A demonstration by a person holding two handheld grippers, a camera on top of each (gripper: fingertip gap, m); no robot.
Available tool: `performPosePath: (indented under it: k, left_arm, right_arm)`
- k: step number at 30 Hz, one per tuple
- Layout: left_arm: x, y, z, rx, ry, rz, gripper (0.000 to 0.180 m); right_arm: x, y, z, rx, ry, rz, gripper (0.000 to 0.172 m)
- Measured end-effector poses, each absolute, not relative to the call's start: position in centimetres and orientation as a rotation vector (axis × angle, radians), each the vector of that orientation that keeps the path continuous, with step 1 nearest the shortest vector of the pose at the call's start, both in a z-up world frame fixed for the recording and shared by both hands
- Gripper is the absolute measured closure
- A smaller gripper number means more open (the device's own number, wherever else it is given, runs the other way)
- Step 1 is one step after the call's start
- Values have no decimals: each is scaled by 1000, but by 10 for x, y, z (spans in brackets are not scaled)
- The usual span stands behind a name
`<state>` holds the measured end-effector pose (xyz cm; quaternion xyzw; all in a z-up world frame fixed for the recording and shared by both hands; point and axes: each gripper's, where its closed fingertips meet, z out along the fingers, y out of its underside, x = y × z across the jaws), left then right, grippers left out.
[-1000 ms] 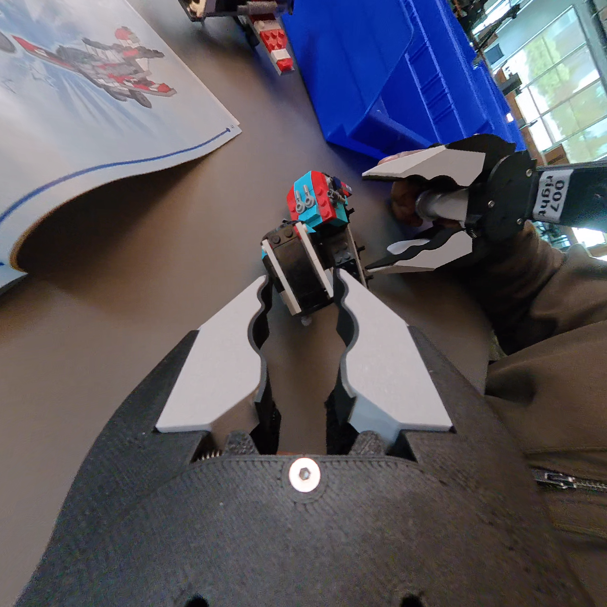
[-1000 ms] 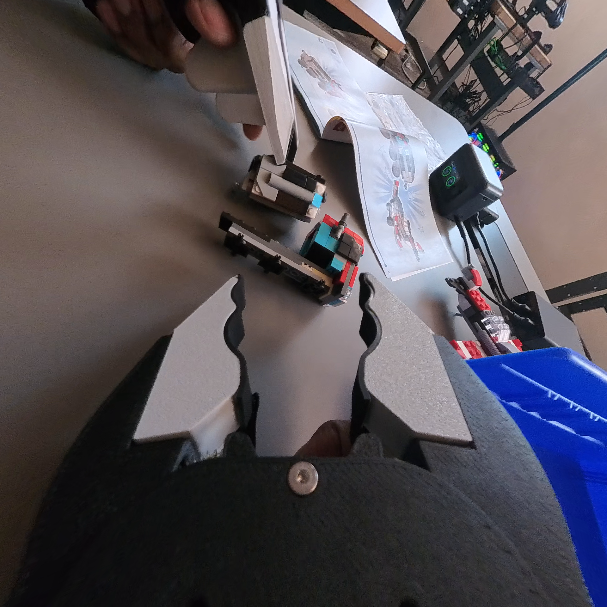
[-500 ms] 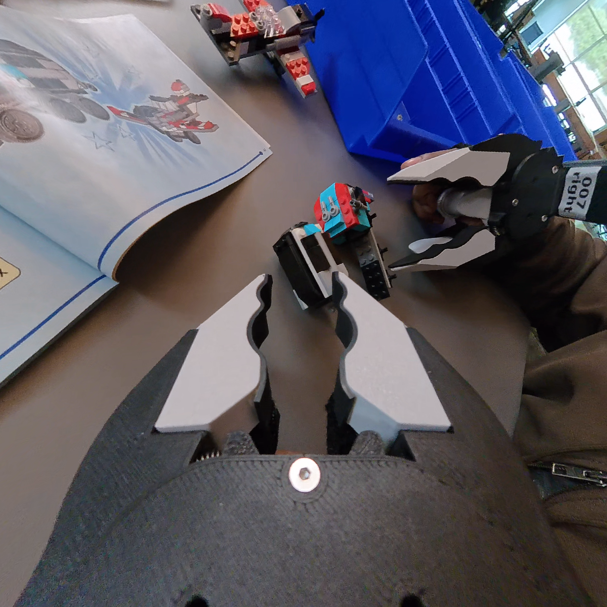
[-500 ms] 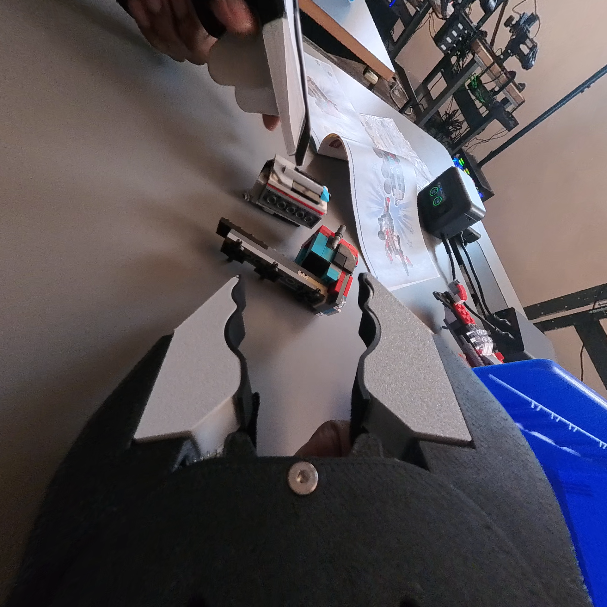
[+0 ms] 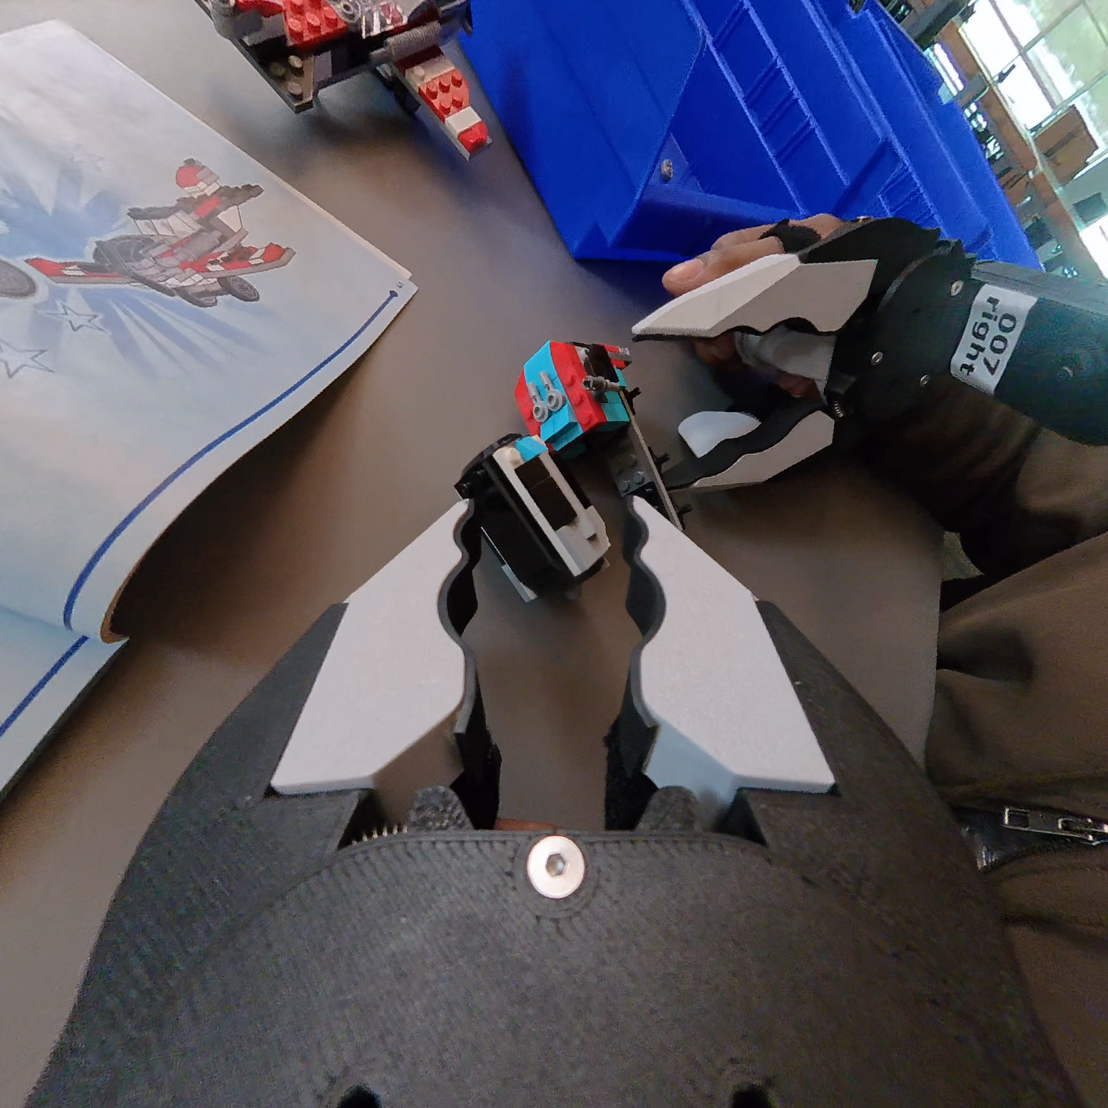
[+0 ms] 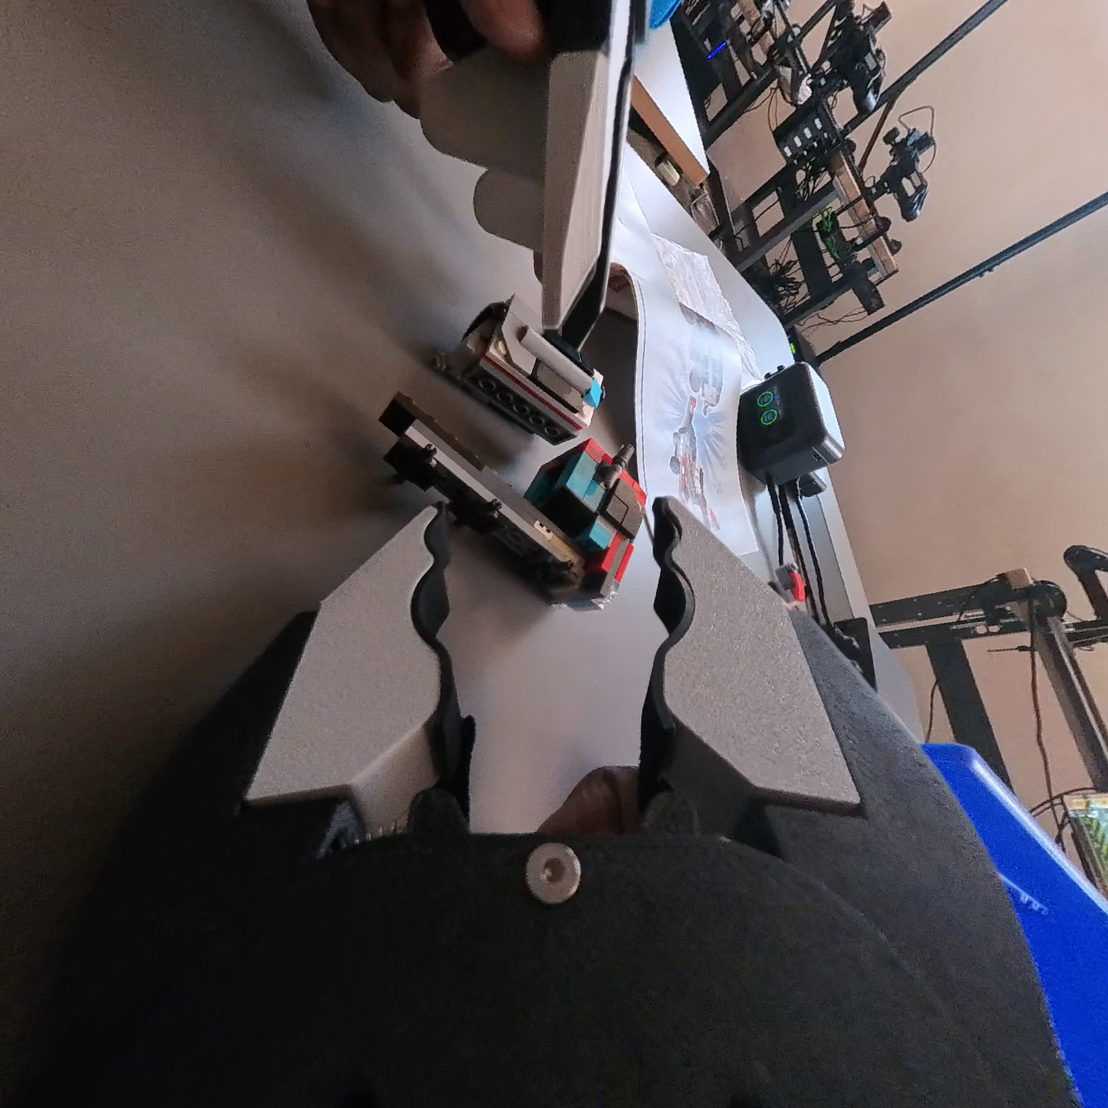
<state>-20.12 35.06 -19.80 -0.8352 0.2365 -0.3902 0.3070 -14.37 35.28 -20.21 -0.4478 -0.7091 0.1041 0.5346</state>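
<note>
A black and white brick block (image 5: pixel 539 527) lies on the dark table (image 5: pixel 300 539) between my left gripper's (image 5: pixel 548 509) tips. The jaws stand open, with a gap showing on the block's right side. The right wrist view shows the block (image 6: pixel 527 384) resting on the table under a left finger (image 6: pixel 578 180). Just beyond it lies a red and teal brick assembly (image 5: pixel 563 396) on a long black plate (image 5: pixel 650 473). My right gripper (image 6: pixel 547 509) is open, its tips on either side of that assembly (image 6: pixel 593 509) without pressing on it. The right gripper also shows in the left wrist view (image 5: pixel 653 408).
An open instruction booklet (image 5: pixel 150 270) lies to the left. A red and grey brick plane model (image 5: pixel 360 48) and blue bins (image 5: pixel 659 120) stand at the back. A black device with green rings (image 6: pixel 785 419) and its cables sit beyond the booklet. A person's brown sleeve (image 5: pixel 1019 659) is at right. The tips of one gripper are about 7 cm away from the tips of the other.
My left gripper brought the black and white block down onto the table and opened, so the block left its grasp. My right gripper moved closer around the red and teal assembly.
</note>
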Motion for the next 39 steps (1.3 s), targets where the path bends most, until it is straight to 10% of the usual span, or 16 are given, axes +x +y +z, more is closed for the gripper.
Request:
performPosePath:
  k: [39]
  left_arm:
    - [-196, 325, -211, -2130, 1116, -1125, 145]
  right_arm:
    - [-169, 344, -206, -864, -1961, 205, 113]
